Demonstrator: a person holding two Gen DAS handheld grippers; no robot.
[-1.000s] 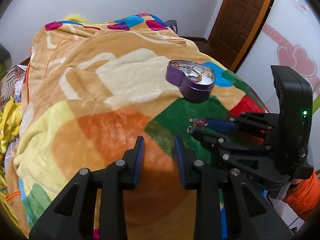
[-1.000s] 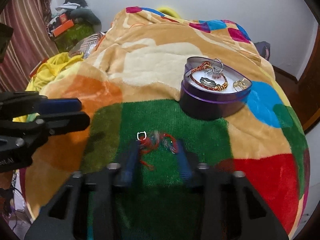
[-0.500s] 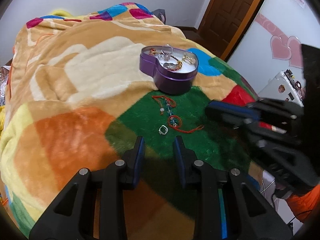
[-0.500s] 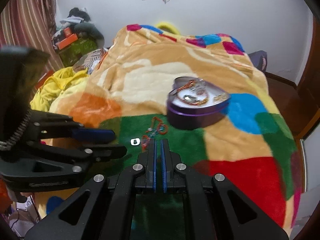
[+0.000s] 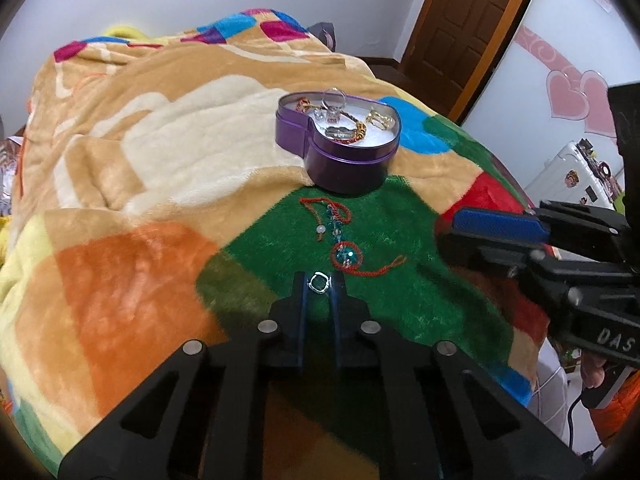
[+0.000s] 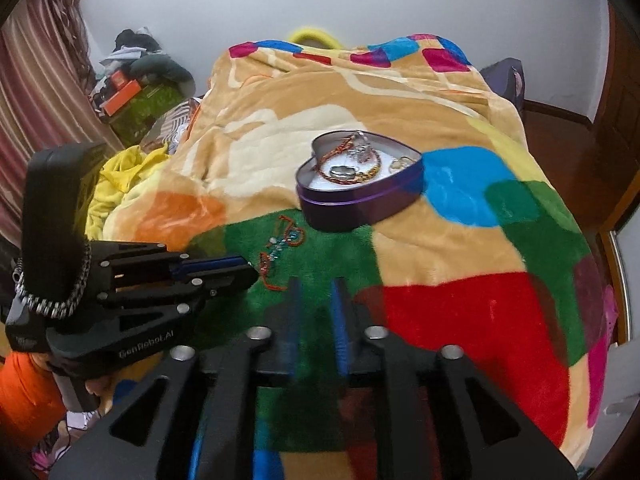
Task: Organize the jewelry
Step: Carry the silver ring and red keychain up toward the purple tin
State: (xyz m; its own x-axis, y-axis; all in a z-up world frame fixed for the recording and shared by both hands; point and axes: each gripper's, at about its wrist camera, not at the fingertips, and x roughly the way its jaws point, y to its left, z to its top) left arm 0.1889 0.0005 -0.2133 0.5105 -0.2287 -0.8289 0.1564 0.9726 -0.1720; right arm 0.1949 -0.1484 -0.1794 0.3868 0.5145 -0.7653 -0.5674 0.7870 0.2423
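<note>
A purple heart-shaped tin (image 5: 340,160) stands open on the blanket with bracelets and rings inside; it also shows in the right wrist view (image 6: 360,196). A red cord bracelet with teal beads (image 5: 340,240) lies on the green patch in front of the tin, and shows in the right wrist view (image 6: 280,248). A small silver ring (image 5: 319,282) sits between the tips of my left gripper (image 5: 319,286), whose fingers stand narrowly apart around it. My right gripper (image 6: 316,292) is partly open and empty, above the green patch, right of the bracelet.
The bed is covered by a patchwork fleece blanket (image 5: 140,140). A brown door (image 5: 460,20) and a white wall with pink hearts (image 5: 576,92) are to the right. Yellow cloth (image 6: 116,184) and clutter (image 6: 132,92) lie left of the bed.
My left gripper has moved forward and narrowed around the silver ring. My right gripper dropped the red bracelet on the blanket, shut, then opened partly and drew back to the right.
</note>
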